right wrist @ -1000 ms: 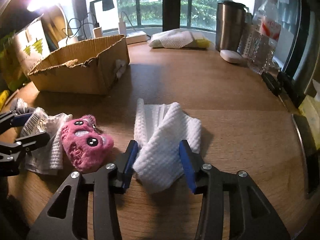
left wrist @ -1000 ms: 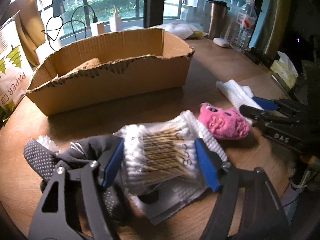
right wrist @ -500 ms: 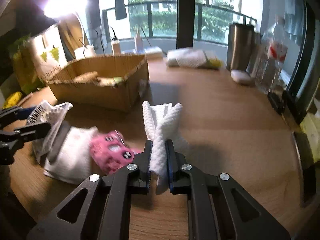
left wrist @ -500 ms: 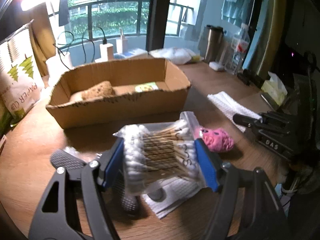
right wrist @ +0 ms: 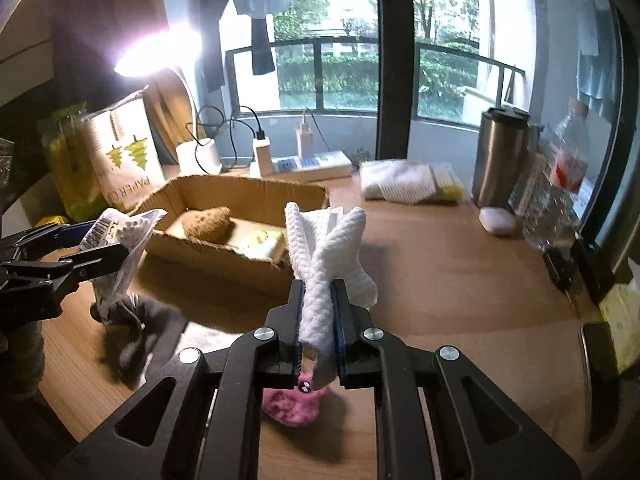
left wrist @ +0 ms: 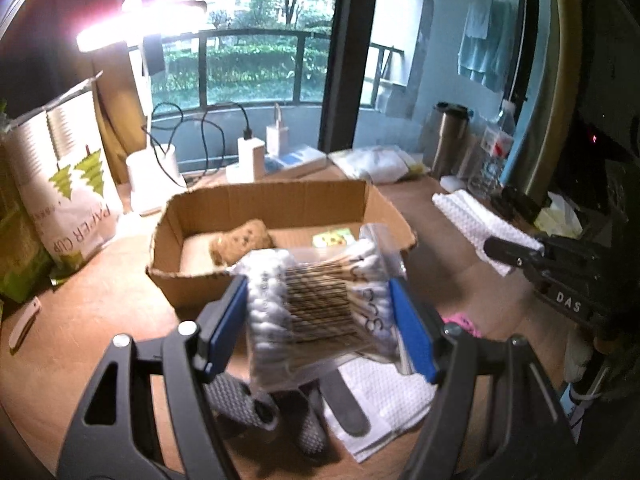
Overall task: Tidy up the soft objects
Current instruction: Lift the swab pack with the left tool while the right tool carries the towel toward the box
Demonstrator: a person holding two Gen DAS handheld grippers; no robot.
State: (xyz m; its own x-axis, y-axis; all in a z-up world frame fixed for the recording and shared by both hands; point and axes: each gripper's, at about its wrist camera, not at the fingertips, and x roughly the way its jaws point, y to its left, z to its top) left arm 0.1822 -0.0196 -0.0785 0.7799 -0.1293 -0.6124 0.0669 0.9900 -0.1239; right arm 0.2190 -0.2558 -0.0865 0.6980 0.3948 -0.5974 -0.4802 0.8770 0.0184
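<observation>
My left gripper [left wrist: 320,316] is shut on a clear bag of cotton swabs [left wrist: 320,300] and holds it in the air in front of the cardboard box [left wrist: 256,200]. The box holds a brown plush [left wrist: 240,242] and a small yellow-green item [left wrist: 332,237]. My right gripper [right wrist: 318,320] is shut on a folded white waffle cloth [right wrist: 328,248], lifted above the table right of the box [right wrist: 240,256]. A pink plush [right wrist: 292,404] lies on the table under the right gripper. The left gripper also shows at the left of the right wrist view [right wrist: 96,256].
Grey dotted gloves [left wrist: 248,400] and a white cloth [left wrist: 384,392] lie on the wooden table below the left gripper. A paper-cup bag [left wrist: 68,184], chargers [left wrist: 252,156], a steel tumbler [right wrist: 500,160], a water bottle [right wrist: 560,184] and a white cloth pack [right wrist: 408,184] stand behind.
Both grippers have risen from the table with their loads. The right gripper closed on the white cloth and lifted it. The left carried the swab bag up toward the box.
</observation>
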